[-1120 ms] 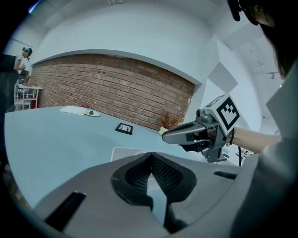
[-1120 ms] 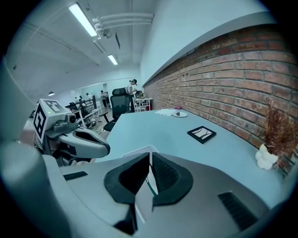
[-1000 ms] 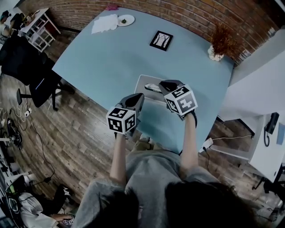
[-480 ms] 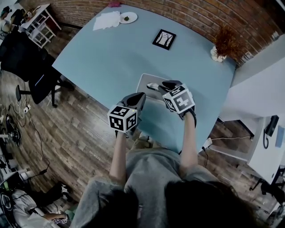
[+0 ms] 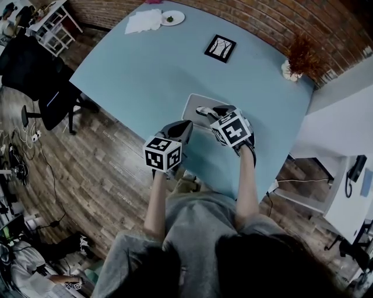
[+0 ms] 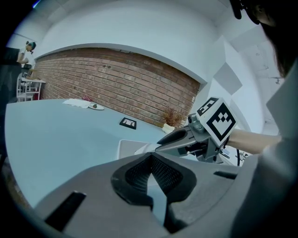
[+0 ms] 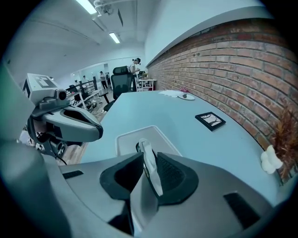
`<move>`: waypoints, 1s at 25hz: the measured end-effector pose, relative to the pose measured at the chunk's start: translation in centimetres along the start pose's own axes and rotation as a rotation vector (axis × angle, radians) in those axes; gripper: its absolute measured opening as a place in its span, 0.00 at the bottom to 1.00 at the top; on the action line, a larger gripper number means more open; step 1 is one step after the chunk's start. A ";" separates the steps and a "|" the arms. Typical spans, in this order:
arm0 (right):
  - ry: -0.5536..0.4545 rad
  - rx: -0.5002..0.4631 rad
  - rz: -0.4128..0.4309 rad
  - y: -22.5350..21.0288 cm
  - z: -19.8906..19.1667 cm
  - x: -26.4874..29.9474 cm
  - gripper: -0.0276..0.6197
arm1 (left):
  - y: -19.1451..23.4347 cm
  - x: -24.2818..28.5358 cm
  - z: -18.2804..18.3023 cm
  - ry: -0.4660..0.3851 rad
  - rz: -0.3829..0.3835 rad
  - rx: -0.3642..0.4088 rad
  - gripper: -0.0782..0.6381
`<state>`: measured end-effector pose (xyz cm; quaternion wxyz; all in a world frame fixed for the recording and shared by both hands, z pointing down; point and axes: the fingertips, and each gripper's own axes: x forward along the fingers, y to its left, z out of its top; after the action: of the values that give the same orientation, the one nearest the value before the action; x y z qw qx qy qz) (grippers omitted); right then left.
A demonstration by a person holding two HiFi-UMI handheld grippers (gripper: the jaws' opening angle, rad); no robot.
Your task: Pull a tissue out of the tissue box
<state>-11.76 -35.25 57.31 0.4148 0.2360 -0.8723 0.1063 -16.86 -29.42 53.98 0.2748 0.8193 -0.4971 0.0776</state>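
A pale, flat tissue box (image 5: 193, 106) lies on the blue table (image 5: 140, 75) near its front edge. My right gripper (image 5: 218, 111) is over the box's near right end, shut on a white tissue (image 7: 150, 163) that rises from the box's slot (image 7: 139, 145) between the pads. In the head view a bit of tissue (image 5: 203, 110) shows by the jaw tips. My left gripper (image 5: 185, 126) hovers just left of the box at the table edge, shut with nothing in it (image 6: 151, 160). The box (image 6: 126, 147) and the right gripper (image 6: 164, 140) lie ahead of it.
A framed picture (image 5: 220, 48) lies farther back on the table. A plate (image 5: 172, 18) and white napkins (image 5: 144, 21) are at the far left corner, a vase of dried plants (image 5: 296, 63) at the far right. A black chair (image 5: 35, 75) stands left of the table.
The head view has shifted slightly. Both grippers keep about the same places, the right one still holding the tissue at the box.
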 end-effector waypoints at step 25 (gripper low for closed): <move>0.036 -0.040 -0.021 -0.3 0.0 0.1 0.05 | 0.4 0.1 0.1 0.005 -0.006 0.002 0.11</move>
<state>-11.66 -35.56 57.35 0.4363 0.2349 -0.8641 0.0885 -17.18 -29.67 54.13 0.2756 0.8207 -0.4941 0.0793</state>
